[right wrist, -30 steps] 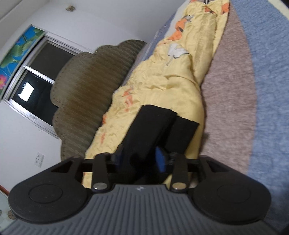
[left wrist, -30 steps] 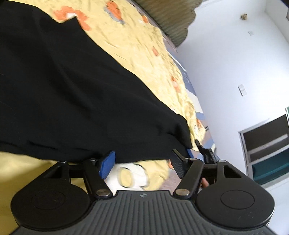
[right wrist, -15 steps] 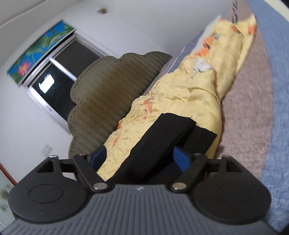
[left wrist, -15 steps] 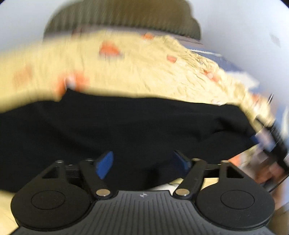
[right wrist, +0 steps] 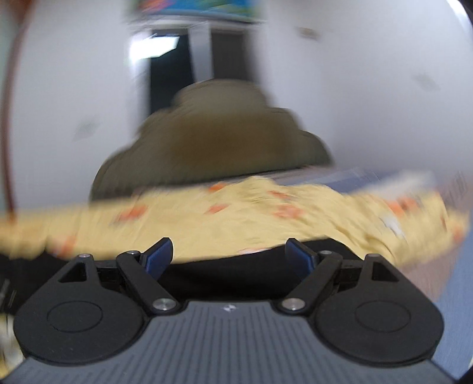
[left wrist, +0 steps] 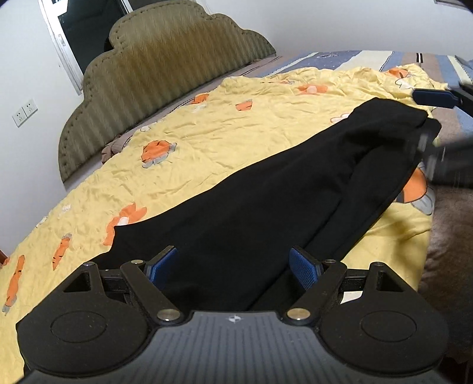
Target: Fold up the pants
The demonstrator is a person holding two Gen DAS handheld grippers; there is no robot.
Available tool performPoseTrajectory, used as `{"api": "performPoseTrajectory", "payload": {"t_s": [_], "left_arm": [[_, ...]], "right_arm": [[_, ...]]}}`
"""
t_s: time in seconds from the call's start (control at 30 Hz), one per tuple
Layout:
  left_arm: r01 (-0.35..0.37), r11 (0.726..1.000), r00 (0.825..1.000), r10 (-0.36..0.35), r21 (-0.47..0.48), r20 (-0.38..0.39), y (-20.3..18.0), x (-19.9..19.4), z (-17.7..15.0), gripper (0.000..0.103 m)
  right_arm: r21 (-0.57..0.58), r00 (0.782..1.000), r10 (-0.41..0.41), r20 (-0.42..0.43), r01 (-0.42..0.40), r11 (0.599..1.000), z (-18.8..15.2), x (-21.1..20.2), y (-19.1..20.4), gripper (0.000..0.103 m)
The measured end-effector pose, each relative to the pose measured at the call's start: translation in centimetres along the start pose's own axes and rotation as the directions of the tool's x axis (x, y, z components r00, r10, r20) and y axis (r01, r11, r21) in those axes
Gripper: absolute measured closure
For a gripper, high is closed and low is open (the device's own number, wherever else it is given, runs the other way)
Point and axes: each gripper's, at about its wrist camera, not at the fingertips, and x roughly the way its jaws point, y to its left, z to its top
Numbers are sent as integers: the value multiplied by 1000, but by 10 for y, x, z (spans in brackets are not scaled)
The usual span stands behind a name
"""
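Note:
The black pants (left wrist: pixel 266 192) lie folded lengthwise in a long strip on the yellow flowered sheet (left wrist: pixel 192 141). My left gripper (left wrist: pixel 233 263) hovers over their near end, open, with the cloth below the blue pads and not pinched. At the far end, by the right edge of the left wrist view, a blue fingertip (left wrist: pixel 433 98) of my right gripper shows just past the pants. The right wrist view is blurred: my right gripper (right wrist: pixel 230 254) stands open above the black pants (right wrist: pixel 230 274), holding nothing.
An olive scalloped headboard (left wrist: pixel 165 59) stands at the back, with a window (left wrist: pixel 74 26) and wall sockets (left wrist: pixel 25 112) to its left. A brown and blue blanket (left wrist: pixel 449 212) covers the bed's right side beyond the sheet.
My right gripper let go of the pants' end, opened wide and lifted away while rolling upright. My left gripper opened wider, rolled level and shifted along the pants.

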Motion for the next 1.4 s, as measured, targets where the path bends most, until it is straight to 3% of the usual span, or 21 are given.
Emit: {"api": "performPoseTrajectory", "payload": {"t_s": [0.07,0.13,0.17,0.2,0.23,0.37,0.47,0.53,0.6,0.63,0.7,0.77,0.83,0.87,0.9,0.93,0.97,1.0,1.1,1.27,1.4], "left_arm": [[-6,1000,1000,6,-12,-5,4,1,-4,20],[0,999,1000,-1,-39,-16,10,1,-9,20],[1,998,1000,-2,-56,-24,13,3,-10,20],[0,997,999,-2,-72,-34,16,5,-11,20],[-1,996,999,-3,-88,-41,20,6,-12,21],[53,982,996,-66,-182,-66,34,10,-15,21],[103,957,988,-130,-272,-84,46,15,-17,20],[132,938,980,-172,-320,-101,51,21,-17,20],[149,925,974,-198,-350,-109,54,29,-16,20],[159,923,970,-212,-352,-117,52,32,-16,20],[193,916,957,-255,-351,-141,49,38,-17,20],[228,910,950,-286,-345,-128,44,38,-20,20],[215,926,958,-261,-309,-116,38,37,-21,20],[202,936,962,-244,-288,-118,34,36,-21,21],[190,943,965,-230,-275,-123,33,36,-22,27],[190,942,965,-231,-277,-125,33,37,-22,36],[197,938,962,-241,-285,-126,34,37,-22,47],[201,934,962,-245,-295,-123,36,36,-22,51],[213,923,958,-262,-320,-119,42,34,-22,63],[234,911,949,-290,-339,-123,51,27,-27,71],[254,901,941,-314,-353,-124,57,19,-33,79]], "right_arm": [[-216,1000,19,-18,-22,976,-1,-2,39,23],[-456,999,-9,-39,-10,890,-8,-1,75,29],[-562,999,-24,-40,-3,827,-13,0,88,33],[-621,999,-20,-45,-13,784,-15,0,97,37],[-650,998,-2,-55,-34,759,-16,0,103,40],[-663,992,56,-113,-117,739,-12,4,117,61],[-677,982,78,-174,-177,715,-12,10,124,64],[-619,962,122,-245,-252,744,-8,14,125,64],[-522,950,127,-286,-265,810,-1,20,121,61],[-485,953,98,-287,-233,843,3,25,118,56],[-409,952,52,-300,-178,895,9,31,110,21],[-328,932,91,-352,-214,920,10,39,105,19],[-258,905,142,-400,-260,930,4,48,102,31],[-219,896,173,-409,-281,934,1,49,100,48],[-169,888,209,-410,-299,939,1,49,95,64],[-129,883,230,-410,-306,943,1,48,92,70],[-116,885,229,-406,-299,947,2,45,90,82],[-105,886,228,-403,-292,950,2,42,89,96],[-56,882,259,-394,-305,951,3,33,80,100],[-35,883,281,-375,-317,948,10,18,76,100],[-34,872,299,-387,-337,941,18,6,72,101]]}}
